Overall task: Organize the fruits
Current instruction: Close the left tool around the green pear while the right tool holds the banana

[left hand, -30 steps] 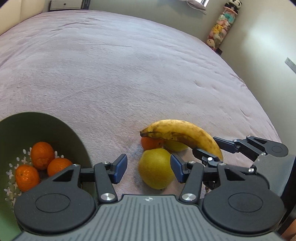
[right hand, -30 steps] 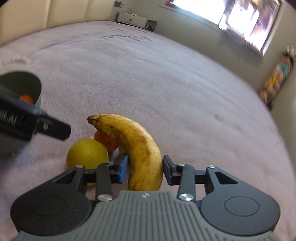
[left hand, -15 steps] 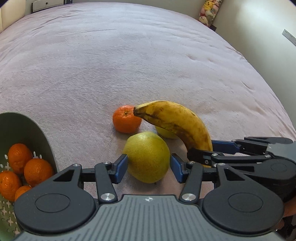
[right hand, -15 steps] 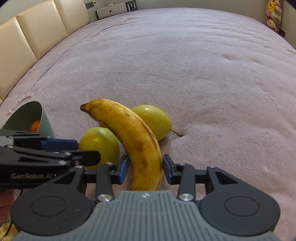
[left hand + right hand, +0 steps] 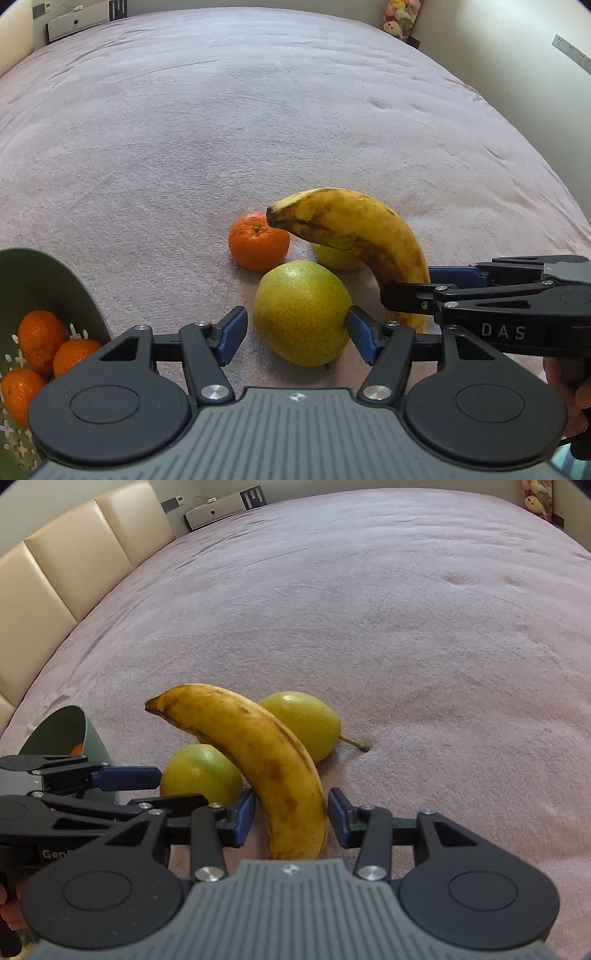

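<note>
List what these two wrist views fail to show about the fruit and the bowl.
- Second pear: left view, mostly behind the banana.
- Loose orange: right view, hidden behind banana and near pear.
- Green bowl: left view, cut by the edge, so the count of oranges inside is uncertain.
- Banana's lower end: both views, hidden by gripper bodies.

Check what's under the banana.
Under the banana: a pear with its stem on the blanket, mostly covered in the left wrist view. Nearer pear and mandarin sit beside. Contact is hidden.
</note>
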Demonstrator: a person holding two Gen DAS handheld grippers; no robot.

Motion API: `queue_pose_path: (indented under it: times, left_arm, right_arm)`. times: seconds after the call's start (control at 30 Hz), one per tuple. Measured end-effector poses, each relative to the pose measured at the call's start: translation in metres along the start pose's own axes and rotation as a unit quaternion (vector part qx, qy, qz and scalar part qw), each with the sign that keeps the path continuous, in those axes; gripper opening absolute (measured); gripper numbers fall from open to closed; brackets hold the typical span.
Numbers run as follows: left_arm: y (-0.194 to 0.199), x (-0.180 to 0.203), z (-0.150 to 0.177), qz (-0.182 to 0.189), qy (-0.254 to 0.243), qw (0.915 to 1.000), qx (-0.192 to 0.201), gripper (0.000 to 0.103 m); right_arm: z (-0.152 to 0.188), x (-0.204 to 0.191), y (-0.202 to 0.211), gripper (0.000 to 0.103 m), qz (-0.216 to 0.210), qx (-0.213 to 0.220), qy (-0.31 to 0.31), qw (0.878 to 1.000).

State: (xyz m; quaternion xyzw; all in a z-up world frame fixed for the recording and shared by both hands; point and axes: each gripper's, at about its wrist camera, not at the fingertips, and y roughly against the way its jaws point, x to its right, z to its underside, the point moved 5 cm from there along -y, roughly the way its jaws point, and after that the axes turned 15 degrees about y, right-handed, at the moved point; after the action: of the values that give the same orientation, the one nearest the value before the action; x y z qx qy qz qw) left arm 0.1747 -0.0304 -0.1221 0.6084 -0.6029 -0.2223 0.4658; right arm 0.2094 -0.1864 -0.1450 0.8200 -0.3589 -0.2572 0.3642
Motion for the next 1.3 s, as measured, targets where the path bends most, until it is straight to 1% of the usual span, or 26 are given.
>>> queue_pose_path:
  times: [0.17, 0.4, 0.53, 0.57, 0.63, 0.67, 0.7, 0.8, 0.9, 1.03, 1.1, 1.2, 1.27, 1.3]
  left_arm:
    - [-0.005, -0.004, -0.004, 0.02, 0.014, 0.9997, -0.006, 0.073]
    - [-0.007, -0.004, 0.0, 0.04, -0.008, 0.9991, -0.01, 0.074]
    - [-0.008, -0.005, 0.001, 0.043, -0.007, 0.999, -0.008, 0.076]
    - [-0.009, -0.004, 0.002, 0.041, -0.012, 0.999, -0.008, 0.077]
    - [-0.009, -0.001, 0.004, 0.033, -0.033, 0.9989, -0.01, 0.079]
    - [-0.009, 0.0, 0.005, 0.029, -0.042, 0.9986, -0.012, 0.079]
    - [-0.01, 0.002, 0.006, 0.026, -0.046, 0.9985, -0.012, 0.079]
    - [-0.011, 0.0, 0.006, 0.027, -0.036, 0.999, -0.008, 0.079]
    - [-0.011, -0.001, 0.006, 0.028, -0.026, 0.9992, -0.003, 0.08]
    - [-0.013, 0.0, 0.006, 0.031, -0.015, 0.9994, 0.01, 0.081]
    - [-0.015, 0.002, 0.006, 0.029, -0.014, 0.9994, 0.014, 0.081]
    - [-0.017, 0.0, 0.006, 0.028, -0.011, 0.9994, 0.018, 0.081]
    - [-0.016, 0.001, 0.006, 0.033, -0.009, 0.9992, 0.019, 0.076]
    - [-0.015, 0.001, 0.006, 0.033, -0.01, 0.9992, 0.019, 0.076]
  right_arm:
    - [-0.002, 0.004, 0.0, 0.043, -0.001, 0.005, -0.016, 1.0]
    - [0.0, 0.008, 0.0, 0.044, -0.01, 0.004, -0.025, 1.0]
    - [0.001, 0.012, 0.001, 0.044, -0.018, 0.004, -0.041, 0.999]
    - [0.001, 0.013, 0.001, 0.047, -0.019, 0.004, -0.043, 0.999]
    - [-0.001, 0.014, 0.004, 0.053, -0.029, 0.016, -0.053, 0.998]
    - [-0.002, 0.014, 0.007, 0.055, -0.038, 0.023, -0.059, 0.997]
    - [-0.004, 0.014, 0.009, 0.055, -0.041, 0.026, -0.059, 0.997]
    - [-0.006, 0.009, 0.009, 0.055, -0.034, 0.023, -0.044, 0.998]
    - [-0.005, 0.005, 0.005, 0.056, -0.032, 0.02, -0.041, 0.998]
    - [-0.007, 0.008, 0.0, 0.058, -0.035, 0.028, -0.062, 0.997]
    - [-0.007, 0.006, -0.004, 0.058, -0.038, 0.029, -0.065, 0.997]
    - [-0.01, -0.003, -0.005, 0.055, -0.029, 0.025, -0.041, 0.998]
    - [-0.012, -0.006, -0.004, 0.051, -0.021, 0.026, -0.024, 0.999]
    - [-0.013, -0.007, -0.004, 0.05, -0.018, 0.026, -0.018, 0.999]
